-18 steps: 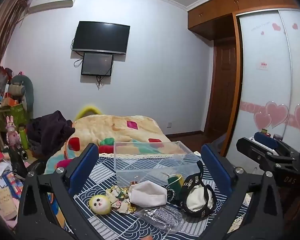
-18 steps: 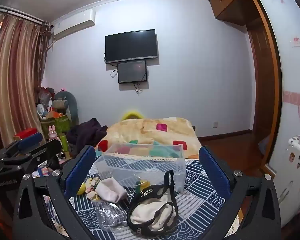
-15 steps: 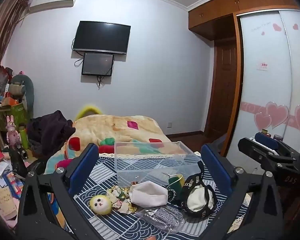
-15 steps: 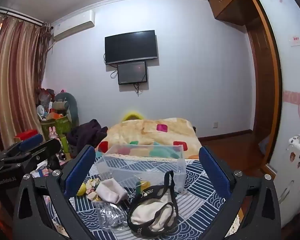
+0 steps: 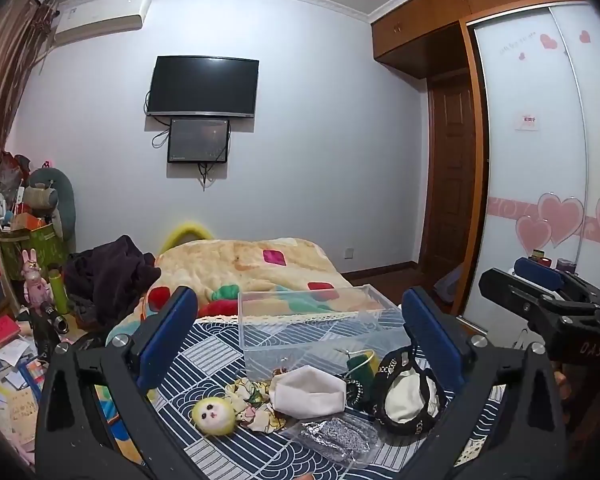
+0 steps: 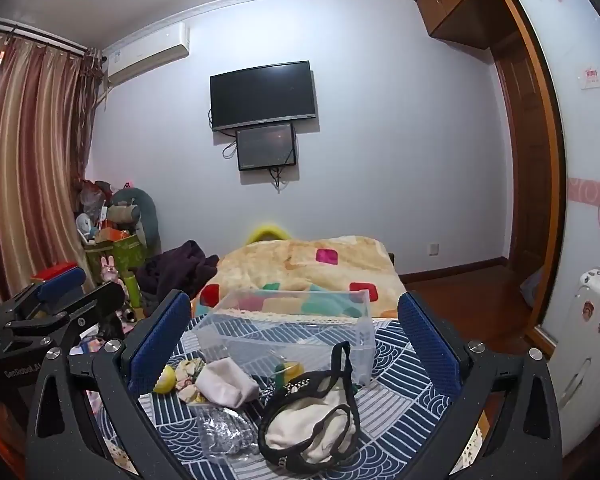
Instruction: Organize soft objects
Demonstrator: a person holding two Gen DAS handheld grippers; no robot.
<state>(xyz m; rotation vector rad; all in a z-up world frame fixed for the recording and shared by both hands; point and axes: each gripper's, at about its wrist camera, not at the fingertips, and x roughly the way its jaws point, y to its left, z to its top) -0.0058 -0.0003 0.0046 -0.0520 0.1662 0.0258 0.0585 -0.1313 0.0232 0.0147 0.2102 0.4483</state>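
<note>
On the surface sit one clear plastic bin [image 5: 316, 332], one yellow-headed doll [image 5: 214, 416], one white cloth pouch [image 5: 308, 392], one black-trimmed cream bag [image 5: 406, 398], one silvery packet [image 5: 336, 438] and one green-and-yellow item [image 5: 360, 362].

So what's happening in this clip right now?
A person holds two tongs over a patterned cloth, about to sort soft items. The left tongs and right tongs are both open and hold nothing. The clear plastic bin looks empty. In front of it lie a yellow-headed doll, a white cloth pouch, a black-trimmed cream bag and a silvery packet, none touched yet.
</note>
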